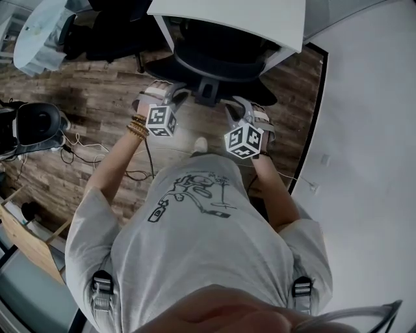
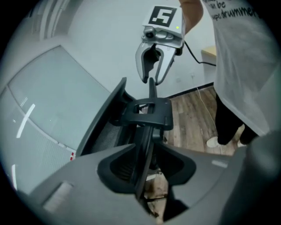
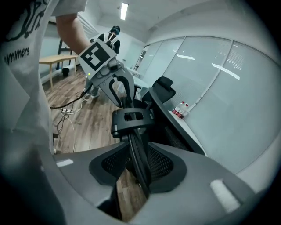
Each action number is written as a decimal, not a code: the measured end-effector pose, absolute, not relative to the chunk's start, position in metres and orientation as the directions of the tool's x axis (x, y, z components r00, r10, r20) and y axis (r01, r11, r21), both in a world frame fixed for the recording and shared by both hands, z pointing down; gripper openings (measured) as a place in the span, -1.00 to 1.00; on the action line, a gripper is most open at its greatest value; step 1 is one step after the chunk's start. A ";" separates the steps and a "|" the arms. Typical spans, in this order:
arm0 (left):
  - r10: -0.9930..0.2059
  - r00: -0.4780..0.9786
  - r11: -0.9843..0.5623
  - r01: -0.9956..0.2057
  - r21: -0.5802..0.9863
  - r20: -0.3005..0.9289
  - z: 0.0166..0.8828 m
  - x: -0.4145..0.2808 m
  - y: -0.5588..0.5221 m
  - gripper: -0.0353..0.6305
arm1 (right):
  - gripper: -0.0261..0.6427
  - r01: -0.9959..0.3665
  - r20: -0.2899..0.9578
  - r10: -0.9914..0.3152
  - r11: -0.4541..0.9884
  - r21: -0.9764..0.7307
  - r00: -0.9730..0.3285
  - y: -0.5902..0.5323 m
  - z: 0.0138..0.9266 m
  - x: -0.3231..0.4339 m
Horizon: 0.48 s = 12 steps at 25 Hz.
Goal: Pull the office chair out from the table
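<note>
at table (image 1: 247, 19), office chair (image 1: 218, 66) tucked

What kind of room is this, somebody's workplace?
Most likely an office or meeting room: a black mesh office chair tucked under a white table, frosted glass partition walls, and a wood-plank floor.

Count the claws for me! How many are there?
2. The left claw is at the office chair, on its left side, the right claw on its right side. None seems hidden.
</note>
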<state>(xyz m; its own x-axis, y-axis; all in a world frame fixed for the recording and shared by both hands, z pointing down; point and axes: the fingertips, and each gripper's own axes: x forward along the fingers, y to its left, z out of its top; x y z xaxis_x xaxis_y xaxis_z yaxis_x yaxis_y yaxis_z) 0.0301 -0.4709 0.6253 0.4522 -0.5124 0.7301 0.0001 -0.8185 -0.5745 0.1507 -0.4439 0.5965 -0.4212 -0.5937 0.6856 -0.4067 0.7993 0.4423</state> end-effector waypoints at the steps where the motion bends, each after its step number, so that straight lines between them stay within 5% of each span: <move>1: -0.504 0.443 -0.821 0.019 -0.570 0.741 0.632 0.029 -0.474 -0.47 | -0.52 -0.394 0.698 -0.587 0.804 0.445 -0.410 -0.447 0.604 0.152; 12: -0.474 0.395 -0.815 0.140 -0.562 0.787 0.662 0.035 -0.493 -0.49 | -0.47 -0.254 0.783 -0.537 0.842 0.476 -0.313 -0.468 0.652 0.162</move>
